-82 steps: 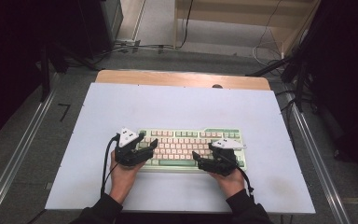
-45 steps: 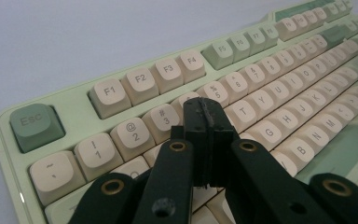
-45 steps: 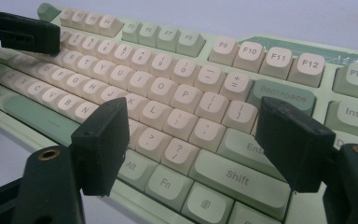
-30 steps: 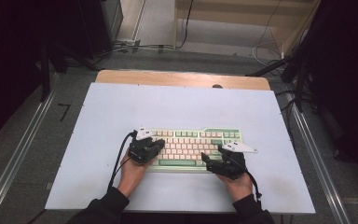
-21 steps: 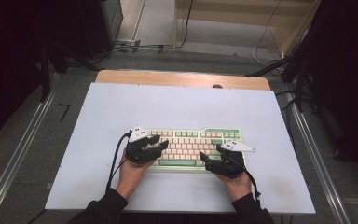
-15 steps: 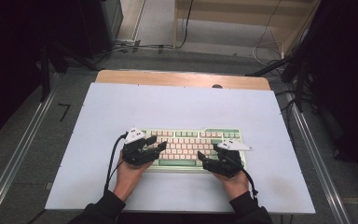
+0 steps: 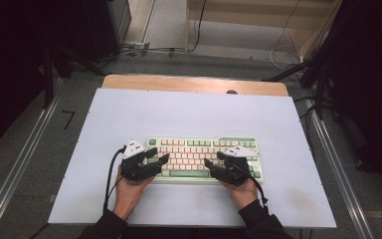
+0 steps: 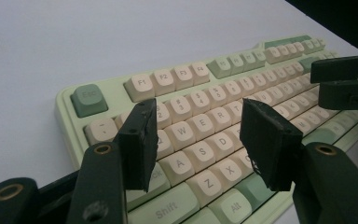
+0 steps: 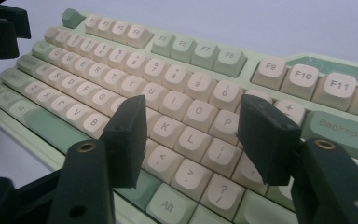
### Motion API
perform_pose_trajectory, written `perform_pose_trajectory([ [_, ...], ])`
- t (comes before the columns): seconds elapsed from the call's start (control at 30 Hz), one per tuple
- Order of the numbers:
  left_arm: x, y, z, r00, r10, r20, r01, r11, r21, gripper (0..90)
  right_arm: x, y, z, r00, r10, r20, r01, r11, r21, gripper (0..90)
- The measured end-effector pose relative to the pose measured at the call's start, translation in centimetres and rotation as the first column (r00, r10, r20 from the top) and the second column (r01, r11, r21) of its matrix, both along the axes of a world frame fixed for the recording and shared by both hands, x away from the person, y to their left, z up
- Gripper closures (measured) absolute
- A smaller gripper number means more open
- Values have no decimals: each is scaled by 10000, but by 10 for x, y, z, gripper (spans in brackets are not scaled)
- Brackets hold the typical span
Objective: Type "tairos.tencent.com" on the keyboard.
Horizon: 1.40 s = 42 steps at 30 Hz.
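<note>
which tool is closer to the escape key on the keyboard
Left. The left tool hangs over the keyboard's left end near Esc; the right tool is over the right half.

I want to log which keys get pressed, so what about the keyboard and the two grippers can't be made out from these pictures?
- Keyboard, high view: key legends too small to read.
- Left gripper, left gripper view: its jaws hide keys behind them; whether a pad touches a key is unclear.
- Right gripper, right gripper view: the right end of the keyboard is cut off by the frame edge.
- Far function keys, left gripper view: blurred.
</note>
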<state>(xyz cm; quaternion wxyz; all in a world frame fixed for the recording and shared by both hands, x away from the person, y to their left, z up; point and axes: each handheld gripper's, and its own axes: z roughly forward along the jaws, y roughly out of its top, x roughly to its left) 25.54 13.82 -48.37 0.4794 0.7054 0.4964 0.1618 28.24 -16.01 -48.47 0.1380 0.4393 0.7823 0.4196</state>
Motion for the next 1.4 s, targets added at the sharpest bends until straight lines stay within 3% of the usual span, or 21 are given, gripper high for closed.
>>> perform_pose_trajectory([
  [0.43,-3,3,-1,9998,174,-40,-173,9997,190,469,1,4,-1,9996,276,6,-276,9995,150,695],
  [0.7,-6,7,-2,9994,350,-31,-349,9992,204,469,2,8,-2,9986,528,-45,-526,9984,227,800],
  [1.0,-9,11,-2,9989,471,-58,-470,9986,253,469,0,17,-3,9949,1010,-47,-1009,9949,59,874],
  [1.4,-11,13,-3,9982,587,-75,-585,9979,264,469,-2,28,-6,9876,1568,-110,-1569,9876,-59,876],
])
